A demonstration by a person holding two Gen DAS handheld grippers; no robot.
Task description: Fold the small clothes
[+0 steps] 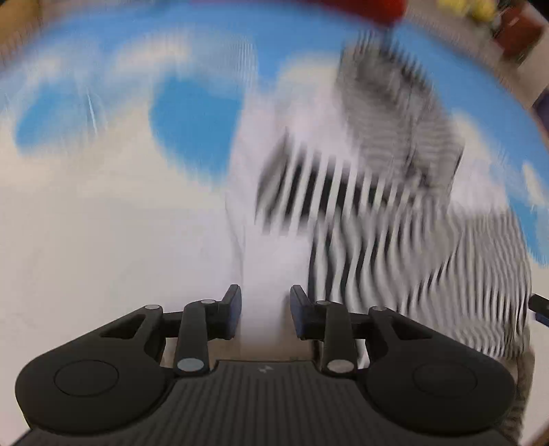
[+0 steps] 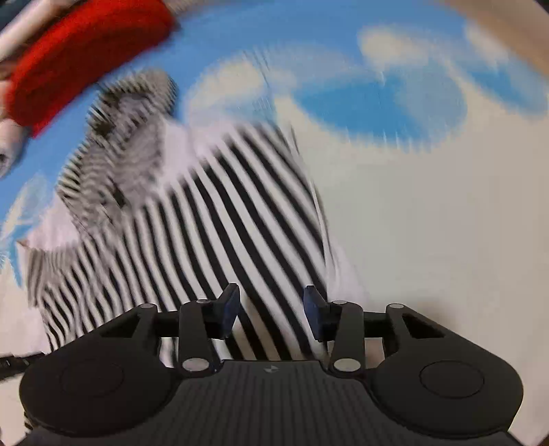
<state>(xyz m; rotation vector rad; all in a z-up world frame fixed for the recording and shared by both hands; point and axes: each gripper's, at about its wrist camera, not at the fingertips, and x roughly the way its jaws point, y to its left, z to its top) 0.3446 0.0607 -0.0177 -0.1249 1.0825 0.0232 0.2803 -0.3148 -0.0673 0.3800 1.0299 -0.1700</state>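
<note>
Hovering over the cloth, both tools point steeply down, and both views are smeared with blur, so fine detail is lost. The black-and-white striped small garment (image 1: 377, 212) lies spread on a blue-and-white cloud-patterned cover (image 1: 192, 130) over the counter. It has plain white fabric along one side and a bunched, finer-striped part at its far end.

From the left wrist, the left gripper (image 1: 266, 310) has its jaws apart, and the blue pads (image 1: 235, 308) stand clear of one another. The garment's plain white edge runs up from right between them, but the pads do not press on it. The broad stripes sit ahead and to the right of this gripper.

From the right wrist, the right gripper (image 2: 271, 310) also has its jaws apart, a touch wider. The striped cloth (image 2: 219, 219) passes under the gap and fans out ahead and to the left. The pads look clear of the fabric; whether the tips brush it, I cannot tell through the blur. Bare cover lies to the right of this gripper.

Beyond the garment's far end sits a bright red soft item (image 2: 82, 65), apart from both grippers. In the left view's top right corner there are yellow round things (image 1: 470, 10), too blurred to name.
</note>
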